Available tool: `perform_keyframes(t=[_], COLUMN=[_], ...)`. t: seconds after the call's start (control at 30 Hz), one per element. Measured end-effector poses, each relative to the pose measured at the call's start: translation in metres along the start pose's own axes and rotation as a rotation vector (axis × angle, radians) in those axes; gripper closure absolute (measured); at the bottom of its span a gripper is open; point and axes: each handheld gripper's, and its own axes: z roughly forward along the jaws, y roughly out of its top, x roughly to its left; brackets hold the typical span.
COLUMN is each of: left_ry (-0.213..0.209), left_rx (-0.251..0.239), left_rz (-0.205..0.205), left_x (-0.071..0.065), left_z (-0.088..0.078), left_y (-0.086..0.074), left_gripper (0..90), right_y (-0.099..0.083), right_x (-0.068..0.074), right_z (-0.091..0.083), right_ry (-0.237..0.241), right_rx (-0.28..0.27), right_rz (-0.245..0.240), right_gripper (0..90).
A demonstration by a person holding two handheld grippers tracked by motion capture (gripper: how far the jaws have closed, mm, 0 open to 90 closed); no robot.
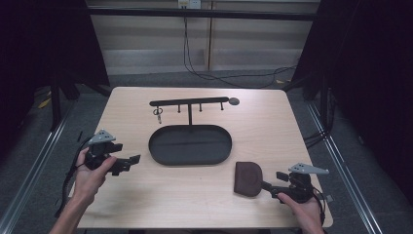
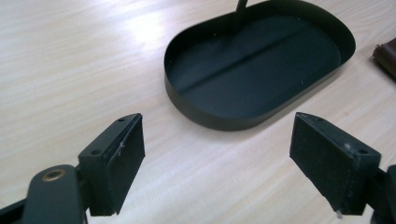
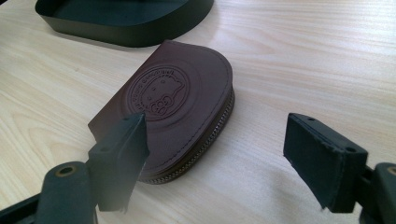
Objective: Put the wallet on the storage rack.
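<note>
The right gripper (image 3: 215, 163) is waiting wide open at the small brown leather zip pouch (image 3: 175, 100) on the wooden table (image 1: 272, 126), near the black oval metal tray (image 1: 190, 145). The left gripper (image 2: 217, 163) is open and empty. Next, I think, comes pinching the pouch.

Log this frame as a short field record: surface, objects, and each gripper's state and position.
surface: wooden table
tray: black oval tray, empty, table centre
rack: black hook rack rising behind tray, one small item hanging
pouch: brown zip pouch, flat, embossed round logo
left gripper: open, aimed at tray
right gripper: open, one jaw over pouch's near edge
</note>
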Motion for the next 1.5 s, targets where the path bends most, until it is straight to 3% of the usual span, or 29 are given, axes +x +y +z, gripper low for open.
perform_keyframes(t=[0.07, 0.13, 0.27, 0.37, 0.5, 0.57, 0.77, 0.97, 1.07, 1.13, 1.2, 1.4, 1.5], left_ry=[-0.017, 0.005, -0.006, -0.027, -0.036, -0.024, -0.044, -0.08, -0.086, -0.059, -0.079, -0.075, -0.084], left_rx=[-0.005, 0.0, 0.02, 0.03, 0.013, -0.01, -0.015, -0.009, -0.037, -0.048, -0.044, -0.031, -0.024], left_rz=[-0.01, 0.014, 0.054, 0.017, -0.01, -0.02, -0.044, -0.028, -0.037, -0.017, -0.037, 0.006, -0.019], left_x=[-0.006, -0.016, -0.028, -0.034, -0.037, -0.036, -0.026, -0.032, -0.035, -0.035, -0.035, -0.037, -0.036], left_z=[-0.004, -0.008, -0.012, -0.011, -0.01, -0.011, -0.002, -0.002, -0.006, -0.007, -0.007, -0.004, -0.001], left_y=[-0.01, -0.021, -0.035, -0.046, -0.06, -0.065, -0.073, -0.074, -0.074, -0.073, -0.075, -0.075, -0.074], left_gripper=[17.9, 17.8, 16.9, 16.3, 16.5, 16.6, 16.4, 16.2, 16.3, 16.9, 17.0, 16.9, 16.9], right_y=[0.0, 0.0, 0.002, 0.005, 0.008, 0.009, 0.014, 0.029, 0.039, 0.046, 0.051, 0.06, 0.065], right_x=[-0.001, -0.001, -0.003, -0.003, -0.004, -0.002, 0.004, 0.008, 0.011, 0.011, 0.011, 0.01, 0.012], right_z=[-0.001, -0.002, -0.002, -0.002, -0.003, -0.003, -0.002, 0.003, 0.008, 0.012, 0.015, 0.026, 0.031], right_ry=[0.002, -0.007, 0.018, 0.032, 0.028, 0.016, 0.03, 0.052, 0.059, 0.058, 0.06, 0.067, 0.051], right_rx=[-0.001, -0.004, 0.021, 0.026, 0.034, 0.05, 0.084, 0.148, 0.199, 0.235, 0.26, 0.318, 0.364], right_rz=[0.003, 0.011, 0.044, 0.043, 0.048, 0.027, -0.002, -0.026, -0.042, -0.046, -0.042, -0.052, -0.064], right_gripper=[21.9, 22.7, 24.1, 23.7, 21.9, 20.3, 19.3, 22.9, 23.6, 23.9, 23.7, 22.1, 20.1])
